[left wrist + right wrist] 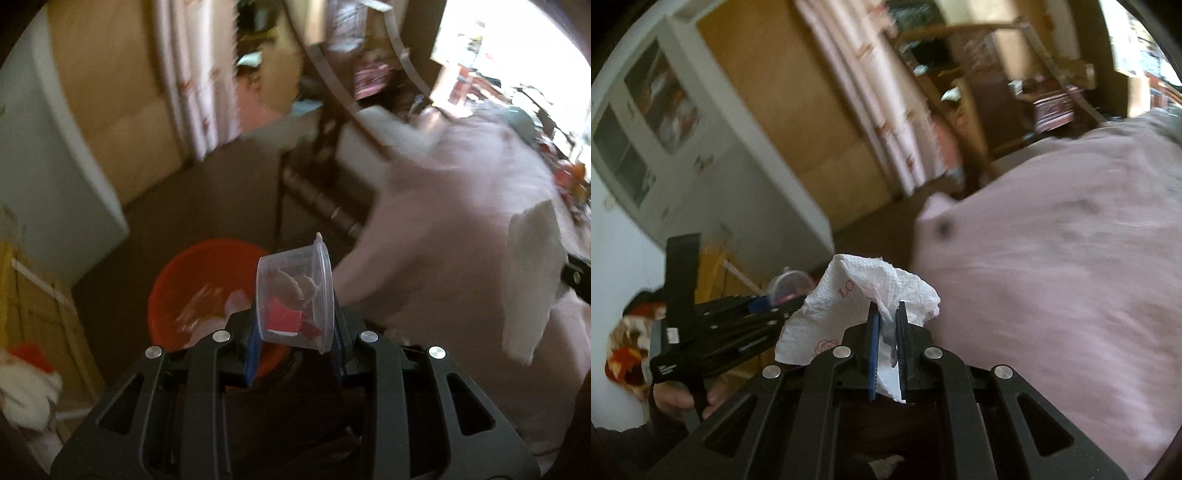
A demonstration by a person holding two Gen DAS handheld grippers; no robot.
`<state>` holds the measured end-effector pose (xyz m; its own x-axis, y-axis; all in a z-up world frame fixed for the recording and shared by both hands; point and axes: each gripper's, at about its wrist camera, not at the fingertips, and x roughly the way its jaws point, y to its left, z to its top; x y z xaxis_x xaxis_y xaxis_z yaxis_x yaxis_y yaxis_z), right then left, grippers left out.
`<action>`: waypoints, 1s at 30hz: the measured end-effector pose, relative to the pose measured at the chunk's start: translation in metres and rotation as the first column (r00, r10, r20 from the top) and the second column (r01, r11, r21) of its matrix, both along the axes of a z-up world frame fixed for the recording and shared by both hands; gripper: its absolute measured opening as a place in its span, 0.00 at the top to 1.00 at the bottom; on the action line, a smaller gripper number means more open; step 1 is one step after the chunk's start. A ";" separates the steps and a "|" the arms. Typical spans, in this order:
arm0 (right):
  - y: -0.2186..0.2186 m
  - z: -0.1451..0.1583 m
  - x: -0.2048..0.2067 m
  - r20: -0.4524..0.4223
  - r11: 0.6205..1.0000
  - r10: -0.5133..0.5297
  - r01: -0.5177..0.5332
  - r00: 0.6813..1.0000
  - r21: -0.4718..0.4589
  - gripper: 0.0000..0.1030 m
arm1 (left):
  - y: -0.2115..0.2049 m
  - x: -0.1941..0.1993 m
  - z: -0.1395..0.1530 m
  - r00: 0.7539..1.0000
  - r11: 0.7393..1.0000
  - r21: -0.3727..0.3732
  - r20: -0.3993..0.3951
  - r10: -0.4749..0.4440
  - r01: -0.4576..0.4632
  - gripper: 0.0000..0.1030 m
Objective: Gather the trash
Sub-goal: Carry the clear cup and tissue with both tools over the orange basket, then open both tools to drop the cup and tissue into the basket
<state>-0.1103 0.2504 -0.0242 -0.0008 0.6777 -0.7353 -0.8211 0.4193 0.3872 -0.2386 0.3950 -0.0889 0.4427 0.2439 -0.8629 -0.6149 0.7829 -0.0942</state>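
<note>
The left gripper (295,325) pinches a clear plastic cup (295,295) by its sides, its jaws pressed against the wall so the cup lies tipped, rim to the right, with red and pale scraps (288,314) resting against its lower side. Held this way, the cup hangs just above and in front of the orange bin (192,280), which sits on the floor at near left and already holds some pale waste; the hold looks meant to carry the cup to the bin's mouth for dropping in or tipping out. The right gripper (886,332) has its jaws closed on a crumpled white paper towel (864,291), the sheet bunched between the blue pads (873,332) and flaring out beyond them, a firm pinch that suits a limp thing. In the right wrist view the left gripper stands to the left of the towel, so both loads are near each other. A bench under a pink cloth (1071,258) fills the right side. Both views are blurred.
</note>
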 end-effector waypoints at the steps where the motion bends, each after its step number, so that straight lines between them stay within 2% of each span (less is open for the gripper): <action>1: 0.013 -0.005 -0.005 -0.008 1.000 0.019 -0.019 1.000 -0.010 0.91 | 0.010 -0.003 -0.010 1.000 1.000 -0.017 -0.018 0.023 -0.023 0.70; 6: 0.085 -0.046 -0.030 -0.086 0.993 0.102 -0.106 0.991 -0.053 0.91 | 0.052 -0.020 -0.070 0.988 0.987 -0.125 -0.126 0.087 -0.103 0.70; 11: 0.145 -0.089 -0.036 -0.174 0.983 0.123 -0.143 0.977 -0.112 0.91 | 0.080 -0.036 -0.109 0.970 0.972 -0.164 -0.203 0.135 -0.170 0.70; 16: 0.186 -0.126 -0.038 -0.204 0.969 0.131 -0.169 0.970 -0.179 0.90 | 0.092 -0.042 -0.127 0.960 0.965 -0.171 -0.235 0.155 -0.198 0.70; 23: 0.194 -0.157 -0.043 -0.226 0.953 0.127 -0.182 0.966 -0.242 0.88 | 0.100 -0.035 -0.148 0.957 0.964 -0.192 -0.258 0.130 -0.182 0.69; 25: 0.196 -0.163 -0.043 -0.230 0.951 0.125 -0.183 0.965 -0.250 0.78 | 0.102 -0.035 -0.151 0.955 0.962 -0.199 -0.267 0.131 -0.187 0.66; 26: 0.197 -0.165 -0.042 -0.227 0.951 0.125 -0.182 0.966 -0.251 0.69 | 0.104 -0.034 -0.152 0.955 0.961 -0.202 -0.267 0.132 -0.190 0.61; 28: 0.198 -0.163 -0.041 -0.207 0.952 0.121 -0.172 0.971 -0.253 0.62 | 0.106 -0.038 -0.150 0.954 0.959 -0.203 -0.262 0.142 -0.199 0.51; 30: 0.198 -0.162 -0.041 -0.205 0.953 0.126 -0.176 0.971 -0.248 0.61 | 0.107 -0.037 -0.147 0.956 0.960 -0.197 -0.252 0.147 -0.199 0.44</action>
